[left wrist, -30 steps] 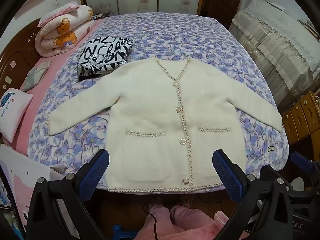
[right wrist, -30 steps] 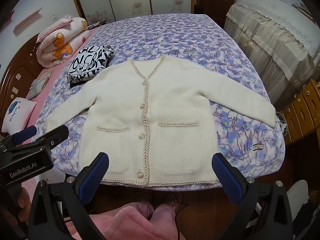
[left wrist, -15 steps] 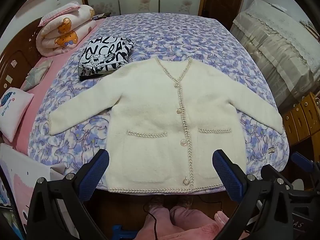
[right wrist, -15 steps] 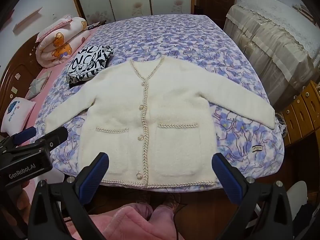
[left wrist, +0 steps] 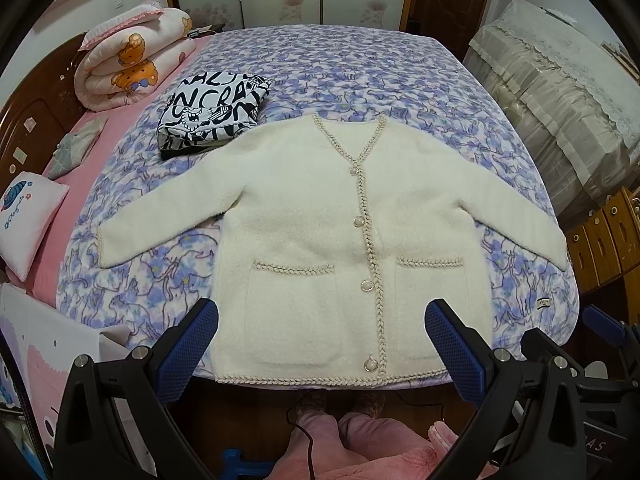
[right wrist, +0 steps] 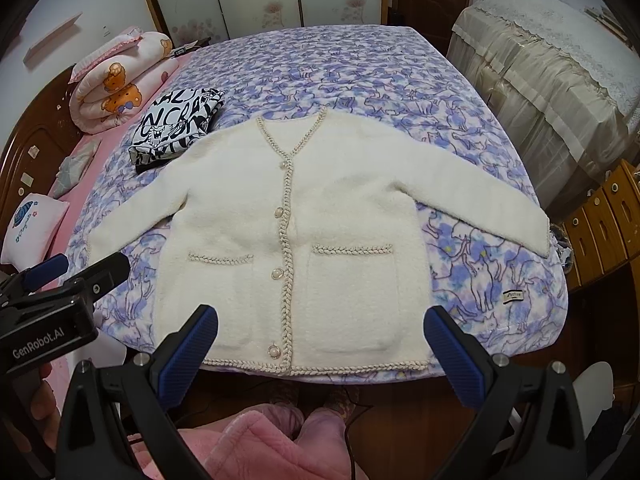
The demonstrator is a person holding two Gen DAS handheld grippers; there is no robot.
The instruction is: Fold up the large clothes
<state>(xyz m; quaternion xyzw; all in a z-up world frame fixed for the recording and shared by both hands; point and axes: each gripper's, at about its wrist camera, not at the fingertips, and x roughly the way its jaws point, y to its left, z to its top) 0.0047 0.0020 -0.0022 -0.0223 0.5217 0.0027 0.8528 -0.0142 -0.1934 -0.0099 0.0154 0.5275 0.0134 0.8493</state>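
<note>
A cream fleece cardigan (left wrist: 312, 220) with braided trim, pearl buttons and two front pockets lies flat, front up, on the bed, both sleeves spread out; it also shows in the right wrist view (right wrist: 248, 200). Its hem lies at the bed's near edge. My left gripper (left wrist: 322, 344) is open and empty, held above the hem. My right gripper (right wrist: 320, 344) is open and empty, also above the hem. The left gripper's body shows at the left of the right wrist view (right wrist: 48, 312).
The bed (left wrist: 340, 72) has a purple cat-print blanket. A folded black-and-white garment (left wrist: 212, 112) lies beside the cardigan's left shoulder. A rolled quilt (left wrist: 128, 64) and pillow (left wrist: 28, 216) sit left. A covered cabinet (left wrist: 560, 92) and wooden drawers (left wrist: 604, 236) stand right.
Both views have shifted very slightly; the cardigan sits a little lower in frame. Nothing was taken hold of.
</note>
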